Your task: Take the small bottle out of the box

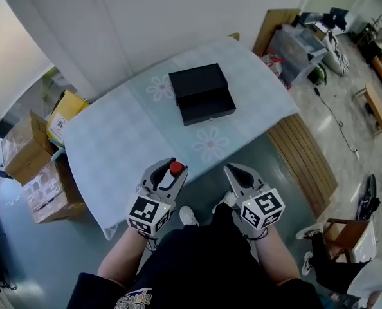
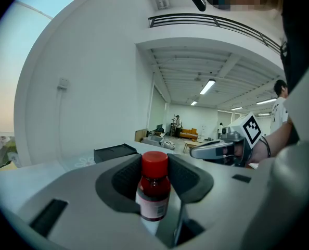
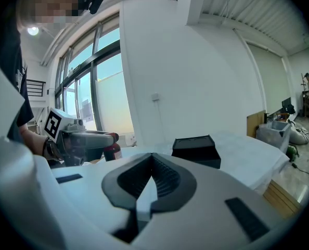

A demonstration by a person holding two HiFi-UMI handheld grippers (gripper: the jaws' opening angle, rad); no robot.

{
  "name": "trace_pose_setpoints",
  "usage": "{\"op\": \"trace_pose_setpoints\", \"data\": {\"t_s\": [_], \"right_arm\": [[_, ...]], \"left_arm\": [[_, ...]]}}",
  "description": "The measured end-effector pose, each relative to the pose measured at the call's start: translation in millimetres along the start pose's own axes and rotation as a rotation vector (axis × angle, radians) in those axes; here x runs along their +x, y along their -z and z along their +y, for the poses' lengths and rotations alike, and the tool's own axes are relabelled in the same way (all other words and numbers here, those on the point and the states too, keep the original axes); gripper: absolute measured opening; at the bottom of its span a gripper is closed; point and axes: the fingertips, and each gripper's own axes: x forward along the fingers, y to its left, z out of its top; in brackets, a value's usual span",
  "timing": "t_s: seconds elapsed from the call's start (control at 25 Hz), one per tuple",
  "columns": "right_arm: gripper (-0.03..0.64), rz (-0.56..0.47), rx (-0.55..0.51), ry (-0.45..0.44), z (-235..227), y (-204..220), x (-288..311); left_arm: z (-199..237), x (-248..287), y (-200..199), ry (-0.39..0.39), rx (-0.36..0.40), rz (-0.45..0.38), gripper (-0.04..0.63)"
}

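A small bottle (image 1: 176,167) with a red cap and dark red contents stands upright between the jaws of my left gripper (image 1: 170,172), which is shut on it just off the table's near edge. Seen close in the left gripper view, the bottle (image 2: 154,189) has a white label and is clamped by the left gripper (image 2: 155,165). The black box (image 1: 202,93) lies in the middle of the table as two offset black parts, well beyond both grippers. My right gripper (image 1: 234,171) is beside the left one, shut on nothing. In the right gripper view, its pads (image 3: 165,178) meet.
A pale blue cloth covers the table (image 1: 120,140). Cardboard boxes (image 1: 33,166) stand on the floor at the left. Wooden boards (image 1: 307,156) lie at the right, with a plastic crate (image 1: 299,47) behind them and a chair (image 1: 345,234) at the lower right.
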Motion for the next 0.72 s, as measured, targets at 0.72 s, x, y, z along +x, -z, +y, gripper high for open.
{"op": "trace_pose_setpoints", "data": {"t_s": [0.72], "right_arm": [[0.018, 0.006, -0.021, -0.044, 12, 2, 0]], "left_arm": [[-3, -8, -1, -0.028, 0.006, -0.016, 0.170]]}}
